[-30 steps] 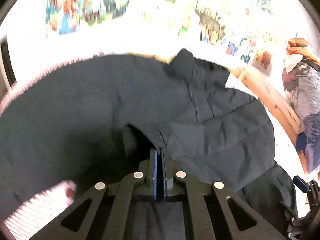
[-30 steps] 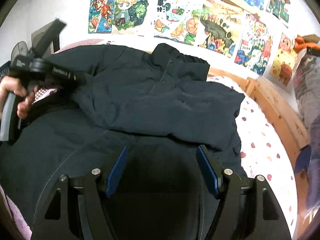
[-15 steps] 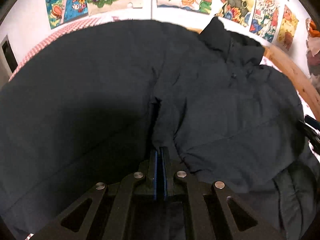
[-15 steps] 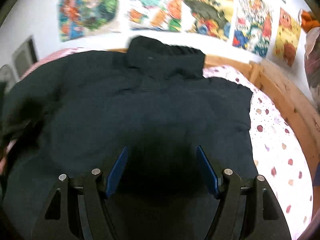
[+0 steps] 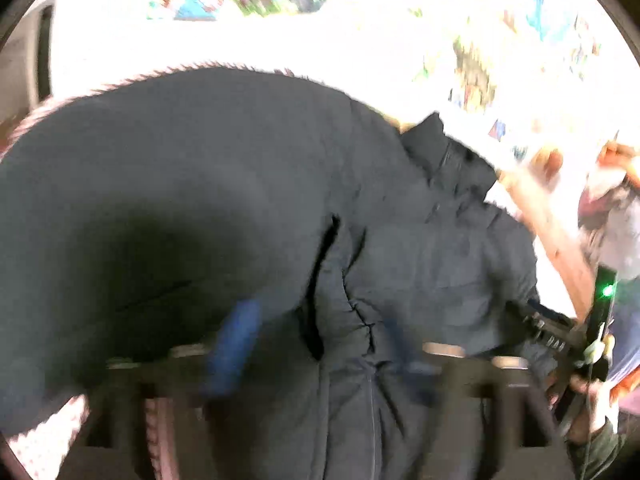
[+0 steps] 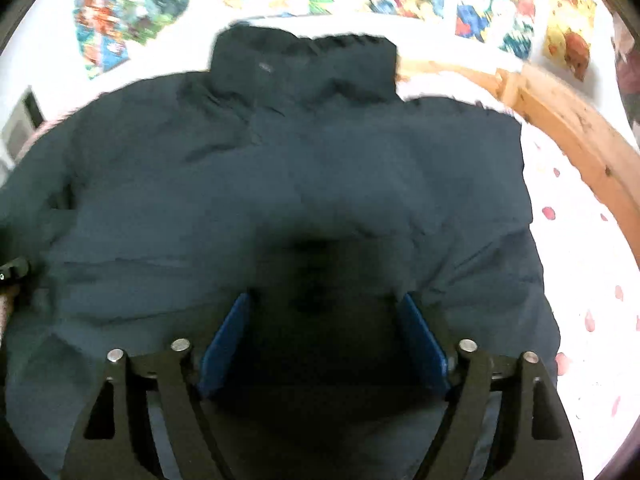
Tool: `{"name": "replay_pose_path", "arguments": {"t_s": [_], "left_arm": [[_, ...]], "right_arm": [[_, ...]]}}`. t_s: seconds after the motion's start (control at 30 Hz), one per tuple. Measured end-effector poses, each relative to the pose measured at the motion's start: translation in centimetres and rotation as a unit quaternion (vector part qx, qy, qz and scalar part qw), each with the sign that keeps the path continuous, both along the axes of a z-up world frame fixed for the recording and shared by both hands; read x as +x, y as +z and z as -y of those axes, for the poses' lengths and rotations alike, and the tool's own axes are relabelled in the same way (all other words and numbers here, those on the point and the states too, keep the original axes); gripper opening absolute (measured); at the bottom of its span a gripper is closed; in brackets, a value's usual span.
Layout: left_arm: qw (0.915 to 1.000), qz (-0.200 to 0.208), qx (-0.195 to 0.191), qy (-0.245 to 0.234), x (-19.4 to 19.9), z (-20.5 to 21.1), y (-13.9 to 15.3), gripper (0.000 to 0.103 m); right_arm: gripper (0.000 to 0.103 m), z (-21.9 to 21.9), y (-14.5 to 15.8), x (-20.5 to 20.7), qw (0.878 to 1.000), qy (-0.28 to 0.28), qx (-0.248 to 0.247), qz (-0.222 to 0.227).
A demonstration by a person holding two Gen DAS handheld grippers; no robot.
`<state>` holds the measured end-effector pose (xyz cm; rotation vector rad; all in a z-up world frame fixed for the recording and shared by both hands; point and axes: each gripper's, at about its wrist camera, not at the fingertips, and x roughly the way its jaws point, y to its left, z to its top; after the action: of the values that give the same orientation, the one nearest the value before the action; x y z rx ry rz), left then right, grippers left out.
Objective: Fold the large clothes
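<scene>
A large dark navy padded jacket (image 6: 304, 184) lies spread on the bed, collar (image 6: 304, 60) toward the wall. My left gripper (image 5: 320, 344) hovers low over a seam fold of the jacket (image 5: 352, 304). Its jaws are opening, the blurred blue pads (image 5: 236, 340) stand apart, and the fold lies loose between them. My right gripper (image 6: 324, 340) hangs over the jacket's lower middle, its jaws opening wider. Only flat fabric shows below it, and its blue pads (image 6: 224, 344) touch nothing. The right gripper (image 5: 560, 336) also shows at the right edge of the left wrist view.
The bed has a white sheet with pink dots (image 6: 580, 248) and a wooden frame (image 6: 568, 120) along the right. Colourful posters (image 6: 128, 16) cover the wall behind. A person's hand (image 5: 592, 396) holds the right gripper. Bundled clothes (image 5: 616, 224) lie beyond the frame.
The left jaws, pinched shut on a jacket fold before, have sprung apart and the fold lies free. The right gripper has come lower over the jacket and its jaws have widened a little.
</scene>
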<state>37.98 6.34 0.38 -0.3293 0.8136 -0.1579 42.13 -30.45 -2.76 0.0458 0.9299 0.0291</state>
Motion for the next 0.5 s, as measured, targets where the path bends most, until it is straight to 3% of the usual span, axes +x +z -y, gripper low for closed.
{"name": "replay_pose_path", "arguments": {"t_s": [0.1, 0.23, 0.33, 0.4, 0.5], "left_arm": [[0.998, 0.038, -0.04, 0.029, -4.2, -3.3, 2.4, 0.096], [0.9942, 0.035, -0.057, 0.084, -8.3, -8.1, 3.1, 0.097], [0.9861, 0.022, -0.074, 0.147, -11.3, -12.4, 2.0, 0.097], [0.9766, 0.006, -0.086, 0.197, -13.0, -15.0, 0.6, 0.097], [0.9656, -0.001, -0.11, 0.236, -14.2, -17.5, -1.4, 0.097]], "right_arm": [[0.089, -3.3, 2.0, -2.0, 0.999, 0.045, -0.005, 0.021], [0.09, -8.0, 3.7, -3.9, 0.994, 0.108, 0.005, 0.031], [0.09, -12.2, 4.0, -3.3, 0.99, 0.134, 0.032, 0.028], [0.09, -14.3, 3.7, -2.3, 0.99, 0.139, 0.022, 0.028], [0.09, -16.8, 2.7, -0.8, 0.991, 0.131, -0.011, 0.017]]}}
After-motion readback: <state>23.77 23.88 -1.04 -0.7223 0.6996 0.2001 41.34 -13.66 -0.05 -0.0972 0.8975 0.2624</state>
